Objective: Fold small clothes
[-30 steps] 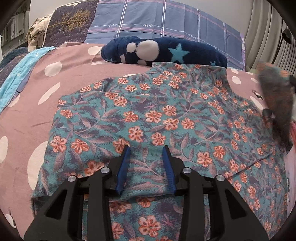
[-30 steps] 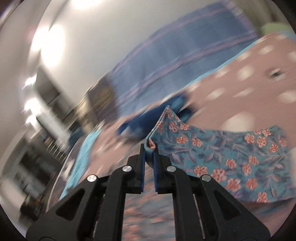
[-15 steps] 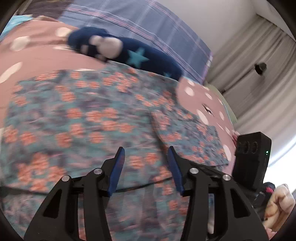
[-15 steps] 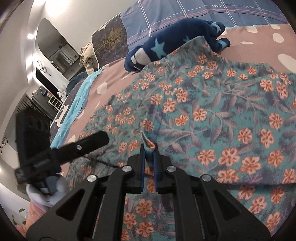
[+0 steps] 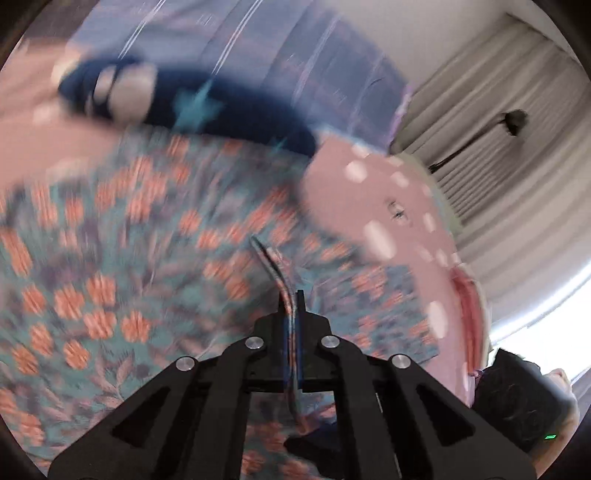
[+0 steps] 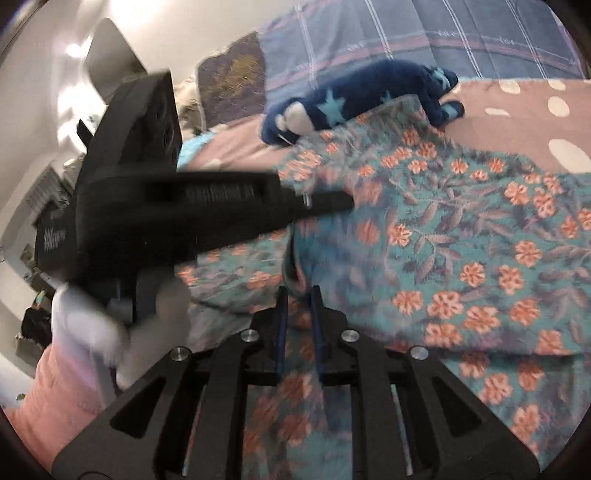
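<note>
Garments: one floral garment [image 6: 461, 236]; tools: two; plush toys: one [image 6: 354, 99]

Teal floral garment [image 6: 461, 229] – spread rumpled across bed.

Dotted pink bed [image 6: 517, 96] carries floral garment [image 6: 480, 240] and navy plush [image 6: 369, 92].

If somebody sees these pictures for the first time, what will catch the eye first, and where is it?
The teal garment with orange flowers fills the middle, spread over the pink dotted bedsheet. Behind it lies a dark blue plush toy with light stars, against a plaid pillow. The left gripper is shut on a fold of the garment, while the right gripper is opening around another fold.
</note>
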The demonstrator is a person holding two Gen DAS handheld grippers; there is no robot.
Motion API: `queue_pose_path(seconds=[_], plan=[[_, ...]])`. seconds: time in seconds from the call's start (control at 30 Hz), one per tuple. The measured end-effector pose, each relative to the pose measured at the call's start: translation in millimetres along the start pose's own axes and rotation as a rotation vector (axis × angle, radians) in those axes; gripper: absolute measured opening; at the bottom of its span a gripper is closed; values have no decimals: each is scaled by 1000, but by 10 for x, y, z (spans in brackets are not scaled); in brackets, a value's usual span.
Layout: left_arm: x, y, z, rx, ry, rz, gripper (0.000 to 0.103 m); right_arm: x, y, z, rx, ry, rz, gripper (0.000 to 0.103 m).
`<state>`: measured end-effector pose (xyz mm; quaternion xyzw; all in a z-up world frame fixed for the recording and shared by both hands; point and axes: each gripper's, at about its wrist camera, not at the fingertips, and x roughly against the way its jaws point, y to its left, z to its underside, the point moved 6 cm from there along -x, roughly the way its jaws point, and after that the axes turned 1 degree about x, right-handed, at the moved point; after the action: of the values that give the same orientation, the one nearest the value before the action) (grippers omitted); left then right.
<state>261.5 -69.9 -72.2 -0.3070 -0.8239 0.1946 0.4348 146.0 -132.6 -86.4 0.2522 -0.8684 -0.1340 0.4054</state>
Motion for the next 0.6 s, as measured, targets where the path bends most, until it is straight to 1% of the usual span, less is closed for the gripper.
queue_pose_path(seconds=[0.07, 0.1, 0.13, 0.17, 0.2, 0.23, 0.27, 0.3, 0.33, 0.37, 0.43, 0.47, 0.57, 0.6], plan=[[351, -169, -162, -39, -74, 28, 2, 178, 15, 68, 32, -3, -24, 14], [539, -226, -227, -66, -114, 23, 2, 241, -6, 108, 48, -2, -16, 16], [706, -262, -284, -91, -147, 13, 2, 309, -59, 155, 63, 0, 11, 19], [911, -276, -330, -119, -184, -11, 2, 377, -163, 209, 76, 0, 71, 21], [1058, -260, -350, -137, -208, -36, 2, 447, -322, 257, 74, -1, 163, 22], [1213, -199, -347, -152, -227, -63, 2, 481, -426, 282, 63, -3, 216, 22], [1380, -77, -326, -160, -243, -113, 2, 554, -610, 321, 22, -4, 287, 24], [1487, 44, -291, -159, -250, -155, 2, 625, -796, 359, -43, -5, 329, 25], [1576, 187, -256, -156, -257, -203, 2, 693, -959, 397, -115, -12, 334, 21], [1633, 368, -212, -149, -259, -254, 2, 737, -1040, 421, -159, -21, 307, 20], [1646, 709, -120, -93, -224, -296, 2, 778, -1126, 466, -217, -34, 250, 19], [1589, 919, -40, -56, -189, -323, 2, 773, -1124, 470, -213, -36, 255, 19], [1442, 1278, 127, 2, -131, -361, 2, 715, -1059, 473, -166, -24, 301, 22], [1383, 1334, 158, 11, -125, -365, 2, 708, -1040, 467, -155, -23, 308, 24]])
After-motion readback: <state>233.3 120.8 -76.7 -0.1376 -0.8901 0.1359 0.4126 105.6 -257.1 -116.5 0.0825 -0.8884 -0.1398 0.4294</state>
